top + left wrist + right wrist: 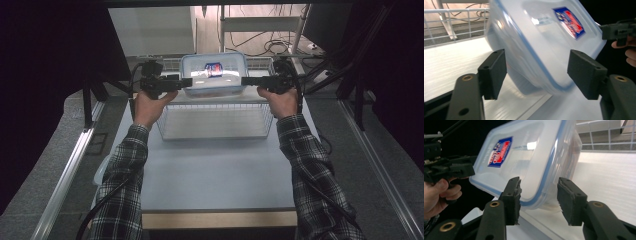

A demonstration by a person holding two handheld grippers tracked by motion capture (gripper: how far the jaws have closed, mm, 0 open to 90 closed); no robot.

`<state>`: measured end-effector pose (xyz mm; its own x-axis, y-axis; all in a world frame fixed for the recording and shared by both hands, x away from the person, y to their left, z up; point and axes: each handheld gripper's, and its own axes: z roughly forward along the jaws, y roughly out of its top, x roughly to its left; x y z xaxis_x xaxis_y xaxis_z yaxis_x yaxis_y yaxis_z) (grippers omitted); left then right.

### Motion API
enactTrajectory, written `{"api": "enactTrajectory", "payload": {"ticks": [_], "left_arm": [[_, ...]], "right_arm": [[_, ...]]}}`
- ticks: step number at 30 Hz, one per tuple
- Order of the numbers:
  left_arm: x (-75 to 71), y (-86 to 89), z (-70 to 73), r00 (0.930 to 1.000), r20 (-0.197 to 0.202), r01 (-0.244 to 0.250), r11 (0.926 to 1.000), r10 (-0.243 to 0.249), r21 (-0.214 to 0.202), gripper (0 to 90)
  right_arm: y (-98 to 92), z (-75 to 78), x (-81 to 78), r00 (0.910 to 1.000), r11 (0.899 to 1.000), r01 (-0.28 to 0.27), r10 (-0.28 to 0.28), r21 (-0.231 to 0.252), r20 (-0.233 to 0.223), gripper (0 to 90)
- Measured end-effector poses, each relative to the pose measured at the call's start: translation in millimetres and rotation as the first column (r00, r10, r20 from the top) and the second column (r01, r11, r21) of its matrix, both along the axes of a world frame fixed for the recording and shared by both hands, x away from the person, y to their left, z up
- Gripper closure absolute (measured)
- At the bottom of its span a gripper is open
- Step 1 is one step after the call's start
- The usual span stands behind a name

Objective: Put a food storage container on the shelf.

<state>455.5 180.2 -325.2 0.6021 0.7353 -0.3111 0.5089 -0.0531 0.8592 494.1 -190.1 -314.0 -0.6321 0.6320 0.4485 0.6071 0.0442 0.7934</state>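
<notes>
In the high view a clear plastic container (pixel 214 75) with a blue-edged lid and a red-and-blue label sits in the upper middle of the frame, on top of a white wire basket (pixel 215 122) that stands on the pale desk (pixel 215 175). The person's two forearms in checked sleeves come up from the bottom of the frame, one on each side of the basket.

The left gripper (pixel 186 81) is at the container's left end, level and pointing toward the middle of the frame. In the left gripper view its jaws stand well apart with the container's corner (pixel 544 50) between them; neither pad presses on the plastic, and a gap shows on both sides. The container fills the upper middle of that frame, tilted by the camera's angle, with the label at upper right.

The right gripper (pixel 245 80) is at the container's right end, pointing inward. In the right gripper view (pixel 537 195) its jaws straddle the lid's blue rim (pixel 549 167) at the container's near corner. The left pad lies close against the lid's edge, the right pad stands off from the wall; I cannot tell whether either truly touches. The other gripper shows at the left edge of that frame, held in a hand (pixel 441 192).
</notes>
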Motion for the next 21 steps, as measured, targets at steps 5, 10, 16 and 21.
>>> {"api": "enactTrajectory", "payload": {"ticks": [5, 10, 16, 21], "left_arm": [[-1.5, 1.0, 1.1, 1.0000, 0.004, -0.008, 1.0000, 0.008, -0.005, 39.0], [-4.9, 5.2, 0.8, 0.9994, 0.024, -0.024, 0.9990, 0.025, -0.039, 47.0], [-6.0, 4.8, -1.6, 0.9988, 0.035, -0.033, 0.9975, 0.035, -0.063, 46.7], [-7.7, 7.9, -6.5, 0.9982, 0.040, -0.039, 0.9937, 0.044, -0.105, 42.6]], "right_arm": [[-0.6, 0.0, 2.7, 0.9999, 1.000, 0.007, -0.006, 0.014, -0.015, 53.6], [-0.5, 1.8, 0.4, 0.9975, 0.999, 0.051, -0.051, 0.006, 0.049, 57.0], [1.4, 3.9, -0.8, 0.9959, 0.998, 0.055, -0.055, -0.010, 0.071, 57.3], [-1.4, 2.8, -3.9, 0.9938, 0.999, 0.054, -0.054, 0.007, 0.098, 58.3]]}}
